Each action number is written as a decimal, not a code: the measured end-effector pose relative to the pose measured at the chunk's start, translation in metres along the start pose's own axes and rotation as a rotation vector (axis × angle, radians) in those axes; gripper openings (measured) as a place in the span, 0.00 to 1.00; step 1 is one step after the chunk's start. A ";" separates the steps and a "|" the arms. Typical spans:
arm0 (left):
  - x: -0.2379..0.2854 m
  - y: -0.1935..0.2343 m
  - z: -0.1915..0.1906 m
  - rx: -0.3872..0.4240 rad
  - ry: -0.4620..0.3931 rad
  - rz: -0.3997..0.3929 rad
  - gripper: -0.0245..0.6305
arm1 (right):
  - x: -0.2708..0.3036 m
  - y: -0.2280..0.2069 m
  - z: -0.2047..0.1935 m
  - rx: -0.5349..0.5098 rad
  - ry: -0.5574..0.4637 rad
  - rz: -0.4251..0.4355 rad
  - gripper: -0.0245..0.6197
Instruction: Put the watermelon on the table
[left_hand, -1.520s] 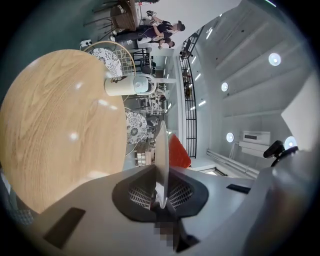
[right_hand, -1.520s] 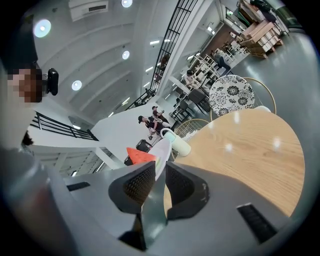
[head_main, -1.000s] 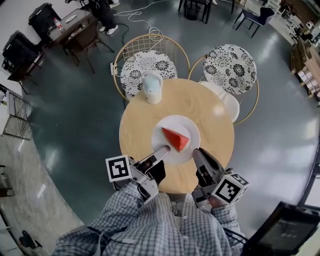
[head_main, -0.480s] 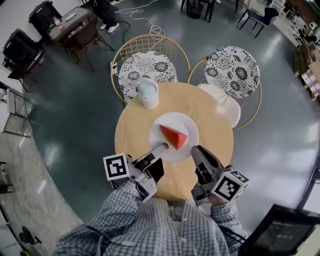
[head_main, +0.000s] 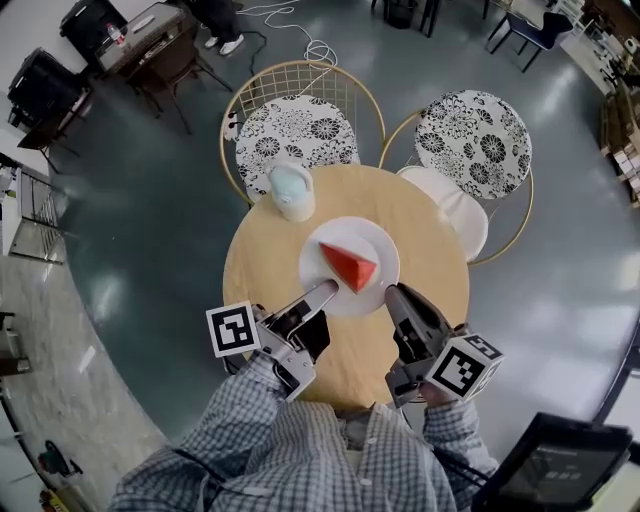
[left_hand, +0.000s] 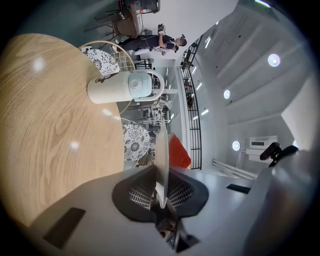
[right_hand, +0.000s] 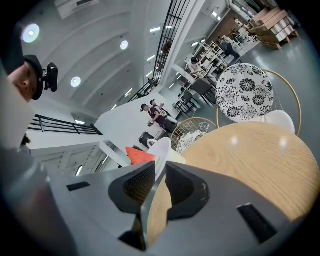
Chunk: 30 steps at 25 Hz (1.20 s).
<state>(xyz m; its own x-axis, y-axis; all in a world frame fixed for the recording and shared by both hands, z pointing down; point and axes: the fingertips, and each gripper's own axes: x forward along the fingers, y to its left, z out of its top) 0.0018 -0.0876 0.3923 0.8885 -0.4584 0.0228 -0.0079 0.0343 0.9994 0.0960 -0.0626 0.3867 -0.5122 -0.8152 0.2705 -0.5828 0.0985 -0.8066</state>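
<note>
Left claw (head_main: 325, 290): reaches forward roughly level from a checked sleeve (head_main: 250, 440); clenched on the near-left rim of the white plate (head_main: 375, 240), whose thin edge (left_hand: 163, 150) is pinched between its pads in the left gripper view.
Right claw (head_main: 398, 293): tilted slightly downward; grasping the near-right rim (right_hand: 161, 150) of the plate.
Watermelon (head_main: 350, 266): red triangular wedge lying on the plate between both claws; long axis from far-left to near-right in the head view.
Bench (head_main: 270, 260): round, pale wood; the plate is over its middle, contact unclear; a pale blue jug (head_main: 291, 188) stands at the far edge.
Room: grey polished floor (head_main: 150, 200); two patterned chairs (head_main: 295, 130) beyond the bench.
</note>
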 end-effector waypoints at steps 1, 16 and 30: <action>0.003 0.001 0.001 -0.001 -0.003 0.002 0.08 | 0.002 -0.002 0.002 0.002 0.002 0.000 0.13; 0.039 0.028 0.031 -0.001 -0.057 0.014 0.08 | 0.038 -0.043 0.026 -0.008 0.059 0.012 0.13; 0.060 0.051 0.050 -0.027 -0.106 0.011 0.08 | 0.063 -0.069 0.038 -0.032 0.083 -0.020 0.13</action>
<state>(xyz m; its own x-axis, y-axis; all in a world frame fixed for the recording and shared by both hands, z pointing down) 0.0320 -0.1575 0.4457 0.8351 -0.5487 0.0378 -0.0039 0.0628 0.9980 0.1283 -0.1422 0.4391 -0.5499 -0.7670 0.3305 -0.6131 0.1020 -0.7834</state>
